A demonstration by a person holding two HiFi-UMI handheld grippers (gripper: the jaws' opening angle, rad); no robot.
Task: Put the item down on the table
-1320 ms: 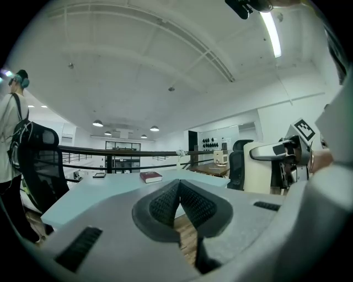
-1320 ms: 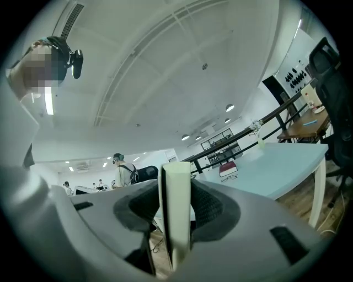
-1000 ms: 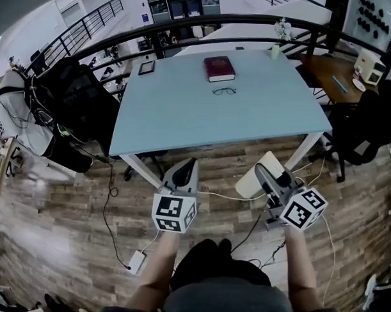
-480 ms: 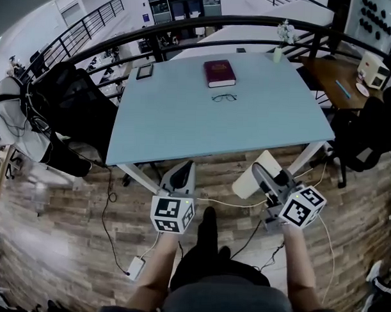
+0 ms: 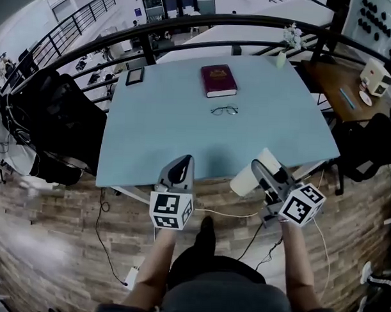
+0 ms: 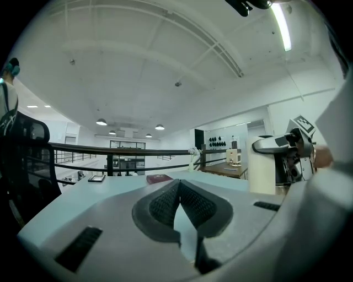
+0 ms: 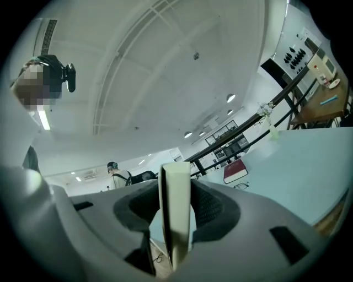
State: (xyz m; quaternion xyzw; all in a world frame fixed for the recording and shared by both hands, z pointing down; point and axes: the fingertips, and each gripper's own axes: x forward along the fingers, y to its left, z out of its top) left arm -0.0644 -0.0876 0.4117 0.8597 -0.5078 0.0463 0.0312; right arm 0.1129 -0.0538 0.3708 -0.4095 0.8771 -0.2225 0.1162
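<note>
Currently we hold a white cup (image 5: 248,181) in our right claw (image 5: 262,174), whose jaws are partway apart and pressed on the cup's thin wall. The cup hangs at the near edge of the pale blue tabletop (image 5: 183,132), not yet set down. Our left claw (image 5: 181,168) is empty, its jaws closed tip to tip. Farther across the tabletop lie a red book (image 5: 218,80) and a pair of glasses (image 5: 224,110).

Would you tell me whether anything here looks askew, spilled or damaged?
Nothing stands out: red book, glasses and tablet lie flat on the table, the vase stands upright, and the right claw grips a white item.
</note>
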